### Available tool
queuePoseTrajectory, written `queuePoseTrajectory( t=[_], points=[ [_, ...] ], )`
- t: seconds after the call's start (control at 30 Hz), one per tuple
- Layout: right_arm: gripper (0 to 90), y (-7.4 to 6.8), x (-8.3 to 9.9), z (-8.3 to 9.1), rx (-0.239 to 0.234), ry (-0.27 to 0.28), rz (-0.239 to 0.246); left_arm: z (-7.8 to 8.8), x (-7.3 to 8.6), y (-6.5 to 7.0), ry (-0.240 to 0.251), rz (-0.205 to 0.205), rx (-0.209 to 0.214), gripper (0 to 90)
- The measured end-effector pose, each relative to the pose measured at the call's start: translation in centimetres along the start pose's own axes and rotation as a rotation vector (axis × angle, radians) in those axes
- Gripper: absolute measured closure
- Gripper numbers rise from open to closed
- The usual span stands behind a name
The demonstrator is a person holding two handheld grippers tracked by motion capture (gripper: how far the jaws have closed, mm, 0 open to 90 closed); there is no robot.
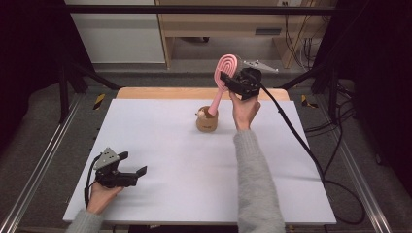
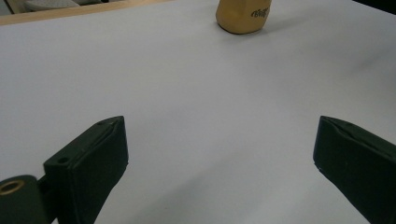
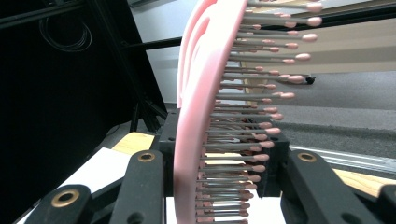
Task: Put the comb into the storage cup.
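Note:
A pink hairbrush (image 1: 226, 68) stands tilted above the back middle of the white board, bristled head up. Its handle runs down to the mouth of a small tan holder (image 1: 207, 121). My right gripper (image 1: 228, 81) is shut on the brush just below the head, held up by a hand in a grey sleeve. In the right gripper view the brush (image 3: 201, 93) rises between the two black jaws of that gripper (image 3: 224, 158), bristles to the right. My left gripper (image 1: 134, 163) rests open near the board's front left, nothing between its jaws. In the left gripper view this gripper (image 2: 219, 144) faces the tan holder (image 2: 243, 16) far ahead.
The white board (image 1: 184, 160) lies on a wooden table whose back edge (image 1: 194, 93) shows behind it. A black cable (image 1: 291, 131) trails from the right gripper across the board's right side to the floor. Metal rails (image 1: 39, 165) flank the table.

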State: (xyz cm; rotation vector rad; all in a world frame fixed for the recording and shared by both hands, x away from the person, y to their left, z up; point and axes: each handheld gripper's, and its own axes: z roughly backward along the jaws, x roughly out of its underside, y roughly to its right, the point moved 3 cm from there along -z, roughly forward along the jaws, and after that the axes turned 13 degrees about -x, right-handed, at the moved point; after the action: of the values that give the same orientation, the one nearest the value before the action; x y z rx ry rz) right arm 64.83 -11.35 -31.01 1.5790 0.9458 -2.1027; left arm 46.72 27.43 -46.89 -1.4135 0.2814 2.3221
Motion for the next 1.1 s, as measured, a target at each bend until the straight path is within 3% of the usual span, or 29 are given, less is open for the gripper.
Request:
queuePoseTrajectory(
  t=[1.1],
  points=[
    [63.2, 1.2, 1.7, -2.7, 0.035, -0.033, -0.015, -0.2, 0.2, -0.1, -0.015, -0.006, -0.003, 3.1]
  ],
)
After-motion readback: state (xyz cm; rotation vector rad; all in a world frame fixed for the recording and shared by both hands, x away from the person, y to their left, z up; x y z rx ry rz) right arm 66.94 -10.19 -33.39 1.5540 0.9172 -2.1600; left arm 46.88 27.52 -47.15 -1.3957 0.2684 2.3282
